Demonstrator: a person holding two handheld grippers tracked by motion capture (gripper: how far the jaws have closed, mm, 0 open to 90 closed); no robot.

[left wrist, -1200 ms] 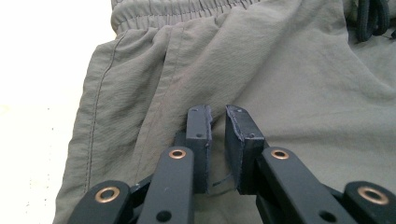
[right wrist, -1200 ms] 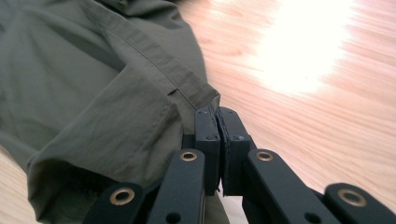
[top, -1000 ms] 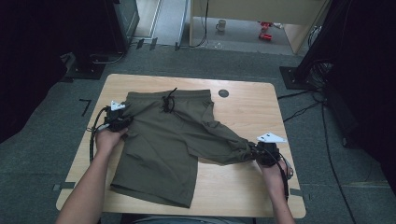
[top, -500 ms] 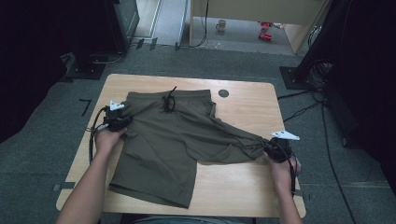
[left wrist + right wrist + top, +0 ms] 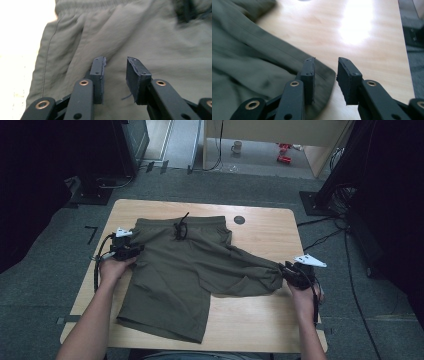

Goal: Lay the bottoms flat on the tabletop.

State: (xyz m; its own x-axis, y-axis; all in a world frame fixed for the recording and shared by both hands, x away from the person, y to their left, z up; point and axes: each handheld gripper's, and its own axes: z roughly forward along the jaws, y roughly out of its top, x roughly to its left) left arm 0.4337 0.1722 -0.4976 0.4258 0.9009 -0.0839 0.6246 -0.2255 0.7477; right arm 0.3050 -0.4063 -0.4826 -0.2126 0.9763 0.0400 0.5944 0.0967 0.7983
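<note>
Olive-green shorts (image 5: 185,270) lie flat on the wooden table (image 5: 260,320), waistband and black drawstring (image 5: 180,227) toward the far side. One leg is stretched out to the right. My left gripper (image 5: 134,251) sits at the shorts' left edge near the waistband. Its jaws have just been opening: in the left gripper view (image 5: 115,75) they stand apart over the fabric (image 5: 140,37) without pinching it. My right gripper (image 5: 286,272) is at the stretched leg's hem. Its jaws (image 5: 325,75) have also just been opening, and the hem corner (image 5: 322,75) lies loose between them.
A small dark round disc (image 5: 239,219) is set in the table beyond the waistband. Bare wood (image 5: 362,37) lies ahead of the right gripper. Black stands and cables (image 5: 325,237) crowd the floor at right, and a mug (image 5: 236,147) sits on the floor far behind.
The right hand moved rightward, drawing the shorts' leg out toward the table's right edge. The left hand stayed at the shorts' left edge.
</note>
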